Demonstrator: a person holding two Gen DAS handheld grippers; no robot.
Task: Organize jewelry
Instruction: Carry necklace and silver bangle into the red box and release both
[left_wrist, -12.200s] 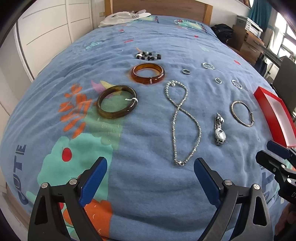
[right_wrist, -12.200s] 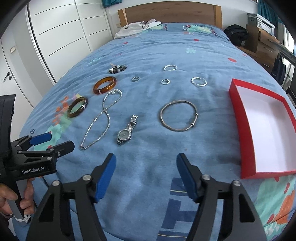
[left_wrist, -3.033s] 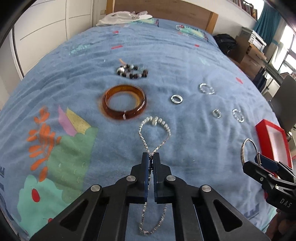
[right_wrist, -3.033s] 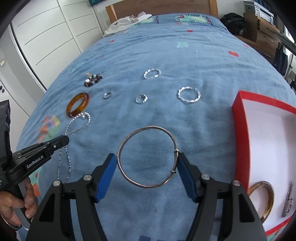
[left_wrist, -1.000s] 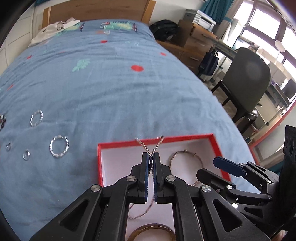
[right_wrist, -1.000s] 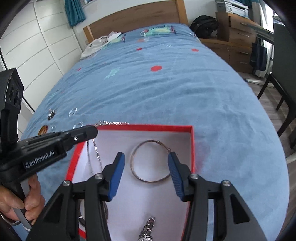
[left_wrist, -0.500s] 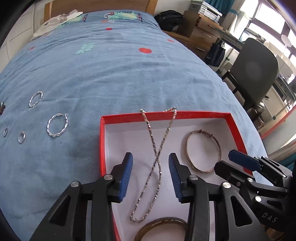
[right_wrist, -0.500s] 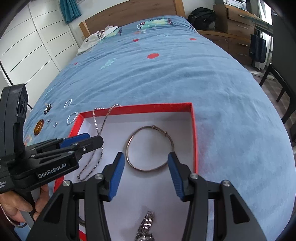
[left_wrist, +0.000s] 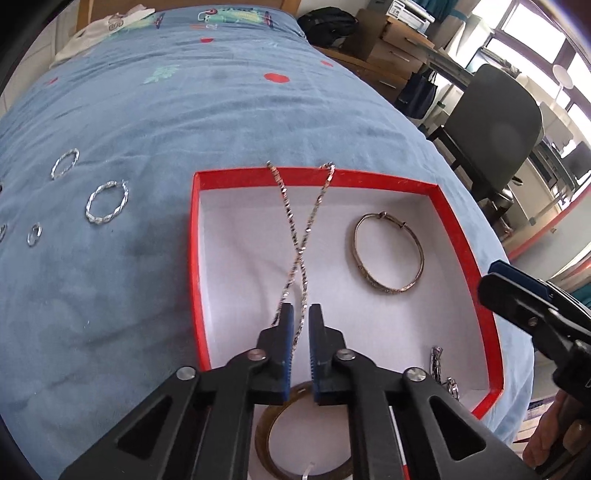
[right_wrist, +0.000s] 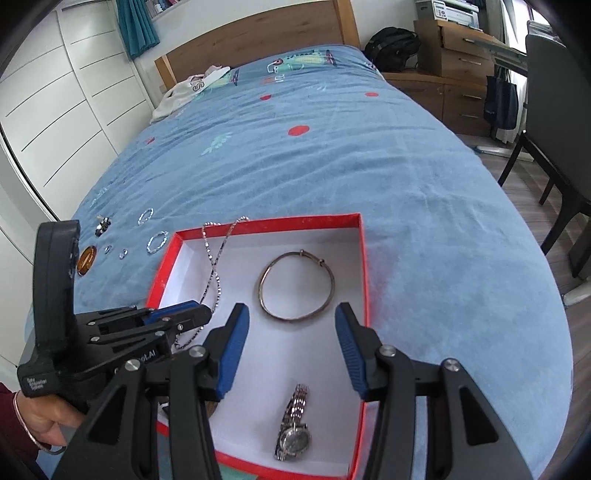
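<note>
A red box (left_wrist: 460, 236) with a white floor lies on the blue bedspread. A silver chain necklace (left_wrist: 299, 229) lies crossed in it, its top over the far rim. My left gripper (left_wrist: 300, 314) sits low over the chain's near end, jaws nearly closed around it with a small gap. A thin metal bangle (left_wrist: 388, 254), a brown bangle (left_wrist: 273, 443) and a silver watch (right_wrist: 293, 432) also lie in the box. My right gripper (right_wrist: 291, 336) is open and empty above the thin bangle (right_wrist: 295, 284).
Loose silver rings (left_wrist: 105, 201) lie on the bedspread left of the box, with an amber bangle (right_wrist: 86, 260) and dark beads (right_wrist: 102, 223) farther left. A chair (left_wrist: 495, 122) and drawers stand beyond the bed's right edge.
The left gripper carried the necklace to the box, opened and dropped it half a second ago, and has now narrowed again around the chain's near end. The right gripper stayed open over the box.
</note>
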